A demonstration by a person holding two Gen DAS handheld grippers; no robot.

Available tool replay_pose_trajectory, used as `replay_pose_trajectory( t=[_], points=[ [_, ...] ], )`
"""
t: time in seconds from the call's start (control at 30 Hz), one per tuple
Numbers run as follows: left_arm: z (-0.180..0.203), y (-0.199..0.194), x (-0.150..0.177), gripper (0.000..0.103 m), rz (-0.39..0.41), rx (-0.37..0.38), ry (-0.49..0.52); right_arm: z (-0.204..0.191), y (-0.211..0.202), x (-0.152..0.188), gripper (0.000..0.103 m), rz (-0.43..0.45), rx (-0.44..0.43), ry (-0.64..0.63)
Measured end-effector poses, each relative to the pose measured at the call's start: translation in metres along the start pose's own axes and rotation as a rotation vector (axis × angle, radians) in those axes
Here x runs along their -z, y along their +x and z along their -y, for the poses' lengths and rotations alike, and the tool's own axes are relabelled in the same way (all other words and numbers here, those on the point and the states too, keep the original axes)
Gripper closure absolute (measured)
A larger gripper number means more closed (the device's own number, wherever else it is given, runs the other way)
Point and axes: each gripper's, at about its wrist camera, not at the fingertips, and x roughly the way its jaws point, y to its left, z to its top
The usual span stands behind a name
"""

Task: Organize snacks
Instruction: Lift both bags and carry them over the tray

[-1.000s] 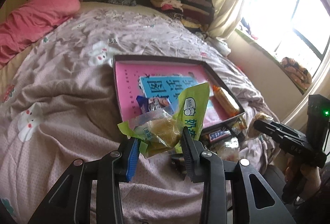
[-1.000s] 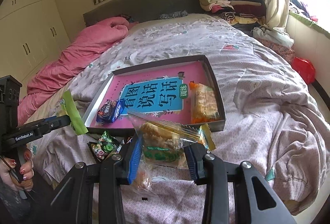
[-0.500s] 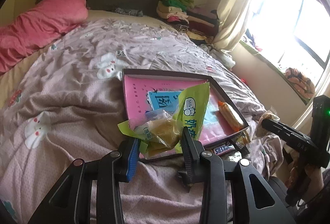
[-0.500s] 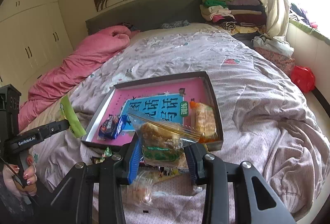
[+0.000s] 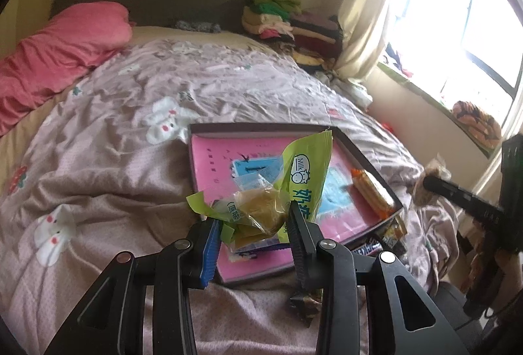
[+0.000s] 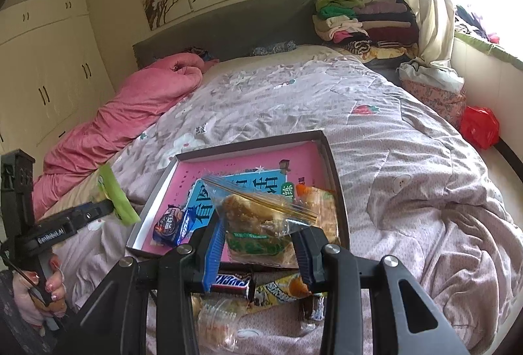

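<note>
Two claws, each loaded. Left claw [image 5: 255, 224] pinches a green milk-snack packet [image 5: 295, 181], long axis upright, top leaning toward upper right. Right claw [image 6: 258, 240] pinches a clear zip bag of pastry [image 6: 258, 217], zip edge slanting down to the right. Both hover at the tray's [image 6: 336, 188] near edge, lower centre. Step: carrying in; next, lower and release onto bare pink floor.
</note>
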Motion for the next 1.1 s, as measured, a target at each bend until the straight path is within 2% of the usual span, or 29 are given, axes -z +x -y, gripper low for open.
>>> replay_pose_trajectory(
  t=[0.33,0.73,1.1],
  points=[
    [0.008,0.030,0.014,0.064,-0.088,-0.005,0.056,0.000,0.010,-0.008,0.064,0.010,-0.005,0.007],
    [0.012,0.044,0.021,0.064,-0.138,-0.021,0.081,0.004,0.031,-0.020,0.064,-0.002,-0.008,0.022],
    [0.009,0.056,0.024,0.064,-0.171,-0.017,0.070,0.009,0.063,-0.017,0.064,-0.106,-0.038,0.042]
  ],
)
